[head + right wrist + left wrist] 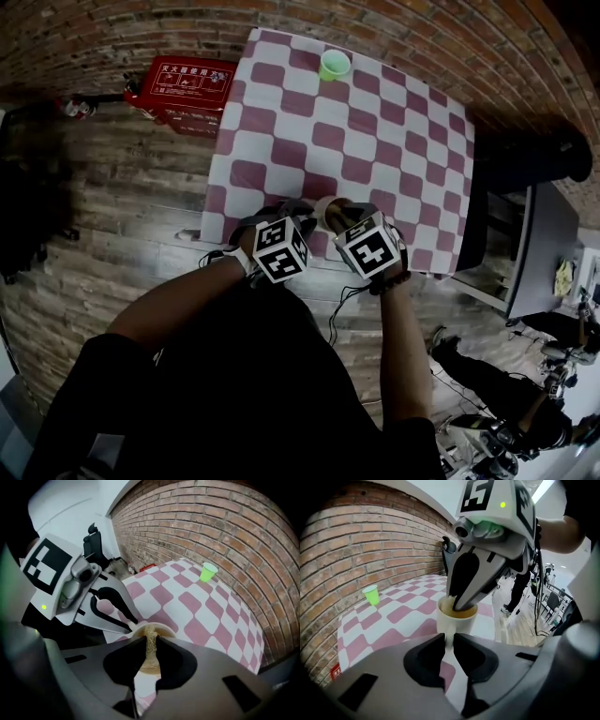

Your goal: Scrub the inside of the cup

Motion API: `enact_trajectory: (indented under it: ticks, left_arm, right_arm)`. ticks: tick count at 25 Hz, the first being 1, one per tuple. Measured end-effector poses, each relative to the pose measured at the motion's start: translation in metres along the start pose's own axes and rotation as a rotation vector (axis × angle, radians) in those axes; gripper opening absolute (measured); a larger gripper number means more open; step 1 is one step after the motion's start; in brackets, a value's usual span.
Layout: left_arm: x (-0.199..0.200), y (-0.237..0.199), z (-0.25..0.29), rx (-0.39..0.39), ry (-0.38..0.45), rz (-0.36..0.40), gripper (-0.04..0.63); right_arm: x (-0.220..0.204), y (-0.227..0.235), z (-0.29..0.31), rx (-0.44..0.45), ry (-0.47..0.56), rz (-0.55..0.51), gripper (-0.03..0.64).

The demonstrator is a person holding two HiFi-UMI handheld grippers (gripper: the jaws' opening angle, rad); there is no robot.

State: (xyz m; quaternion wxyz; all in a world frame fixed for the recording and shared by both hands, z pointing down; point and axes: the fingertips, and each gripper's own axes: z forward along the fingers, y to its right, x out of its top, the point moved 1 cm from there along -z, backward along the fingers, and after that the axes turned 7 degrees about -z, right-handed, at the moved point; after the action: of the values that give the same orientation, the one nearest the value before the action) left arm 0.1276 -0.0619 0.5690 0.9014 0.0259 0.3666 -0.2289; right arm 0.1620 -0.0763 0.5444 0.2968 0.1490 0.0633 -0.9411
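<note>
A white cup stands near the front edge of the checked table. My left gripper is shut on the cup's handle, reaching in from the left in the head view. My right gripper is shut on a tan fibrous scrubber. Its jaws point down into the mouth of the cup, and the scrubber's lower end is inside. In the left gripper view the right gripper dips into the cup, which shows a tan inside.
A small green cup stands at the table's far edge. A red box sits on the wooden floor at the far left. A dark desk stands to the right, and a person is at the lower right.
</note>
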Motion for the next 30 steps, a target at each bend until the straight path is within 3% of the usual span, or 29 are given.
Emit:
enact_trajectory:
  ticks: [8,15,21,25,30]
  left_arm:
    - [-0.001,0.001,-0.002,0.002,-0.003,0.001,0.057]
    - [0.002,-0.002,-0.019,-0.019,0.034,-0.022,0.057]
    - [0.012,-0.014,-0.054,-0.023,0.087,0.012,0.057]
    - [0.028,-0.040,-0.088,0.056,0.180,-0.089,0.057]
    - [0.062,-0.066,-0.137,0.140,0.334,-0.170,0.057]
  right_arm:
    - [0.018,-0.002,-0.084,0.002,0.223,0.136,0.071]
    - [0.000,0.014,-0.137,-0.141,0.390,0.290,0.071]
    - [-0.015,0.016,-0.169,-0.209,0.591,0.509,0.071]
    - [-0.019,0.013,-0.191,-0.216,0.733,0.614,0.071]
    - [-0.010,0.003,-0.212,-0.256,0.841,0.592,0.071]
